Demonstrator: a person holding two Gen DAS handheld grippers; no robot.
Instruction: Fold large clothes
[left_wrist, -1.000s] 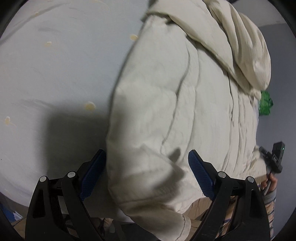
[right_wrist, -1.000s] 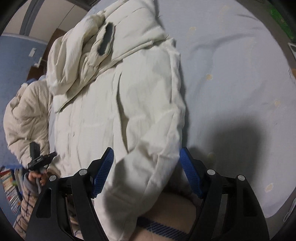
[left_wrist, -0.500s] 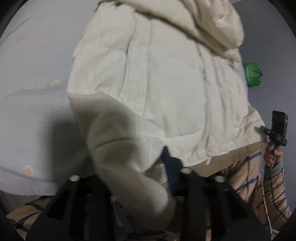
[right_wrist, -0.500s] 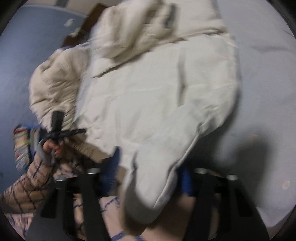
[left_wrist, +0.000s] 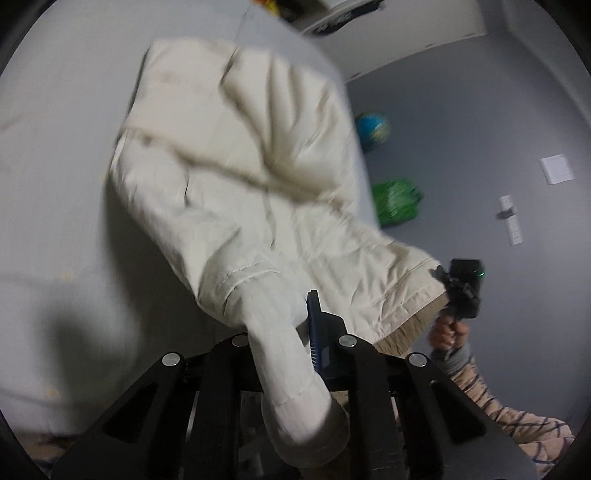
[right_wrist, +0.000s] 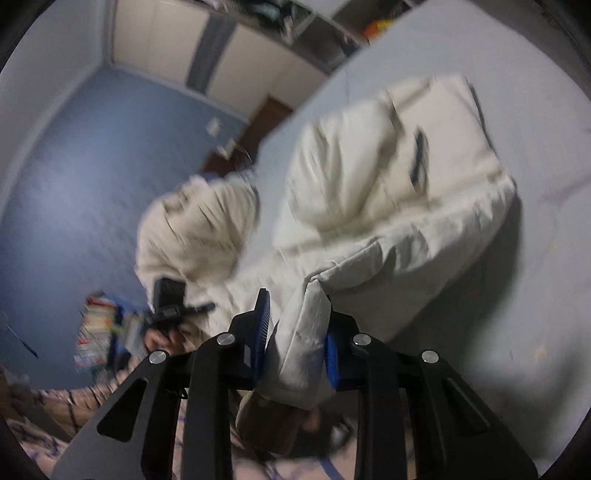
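We have the cream padded coat (left_wrist: 236, 173) caught at both ends, its body spread ahead of the grippers on the pale grey bed sheet (left_wrist: 55, 129). Our left gripper (left_wrist: 280, 328) is closing narrow, one sleeve cuff pinched between its blue pads. Our right gripper (right_wrist: 295, 325) is closing too, blue pads pressing the other sleeve. Right of the left gripper, beyond the bed's edge, we spot a green bag (left_wrist: 397, 203).
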